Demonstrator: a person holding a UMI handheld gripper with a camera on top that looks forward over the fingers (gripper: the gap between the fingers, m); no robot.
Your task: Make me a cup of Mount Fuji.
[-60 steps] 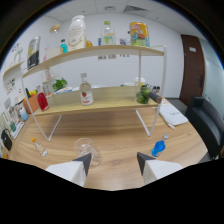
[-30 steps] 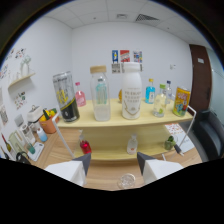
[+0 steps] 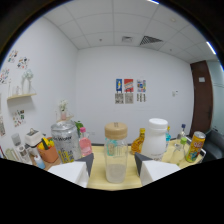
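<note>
While the gripper (image 3: 113, 167) faces the shelf top (image 3: 122, 172), a glass jar (image 3: 116, 152) with a wooden lid stands between its spread fingers.

Jaws released, a gap at either side of the jar, which rests on the shelf on its own, with pale contents low inside. Just left of the jar: a pink bottle (image 3: 85, 146), then a silver can (image 3: 64, 141), then an orange cup (image 3: 48, 154) holding utensils. Just right of the jar: an amber bottle (image 3: 139, 142), then a big white jug (image 3: 156, 138). Farther right of the jar: a yellow can (image 3: 194, 146). Behind the jar, far off: a white wall with three posters (image 3: 130, 91); a dark door (image 3: 205, 97) right of them.
</note>
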